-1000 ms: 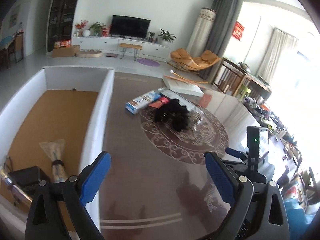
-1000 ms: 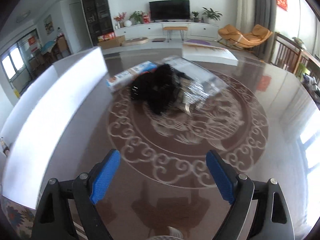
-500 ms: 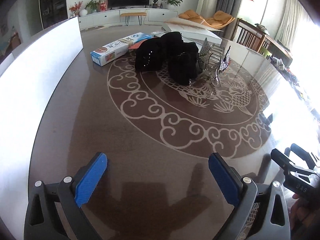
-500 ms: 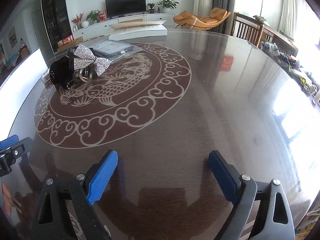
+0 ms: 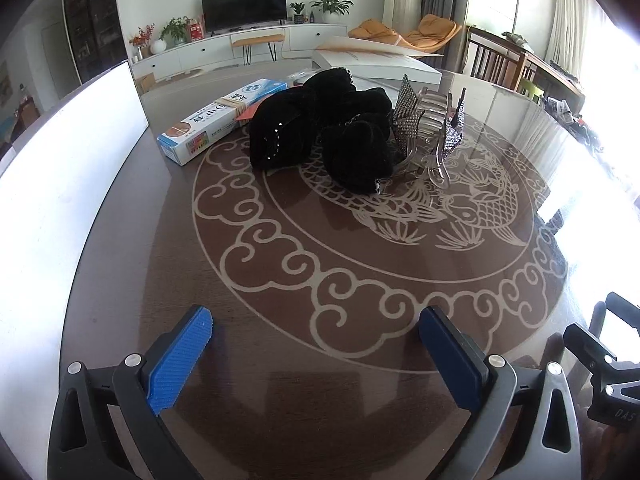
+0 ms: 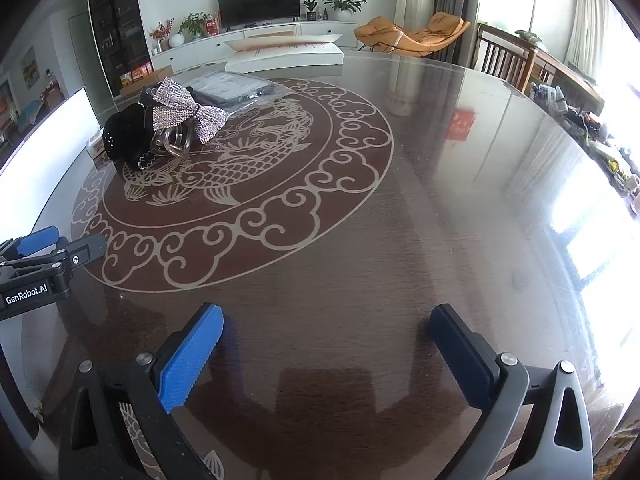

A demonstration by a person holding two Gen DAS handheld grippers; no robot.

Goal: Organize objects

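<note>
So both are being held low over the near bench (image 5: 304, 392): left gripper (image 5: 316, 356) spread wide, right gripper (image 6: 326, 354) being opened, nothing between, probably for the far black velvet bow (image 5: 320, 132).

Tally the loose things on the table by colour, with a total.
Black: 1, velvet hair accessory
Silver: 1, rhinestone bow claw clip
Blue and white: 1, long box
Clear: 1, plastic-wrapped dark packet
Total: 4

Bright living room: dark television (image 5: 244, 6) on white wall, orange lounge chair (image 6: 416, 34), sunlit curtained windows (image 5: 560, 24).
</note>
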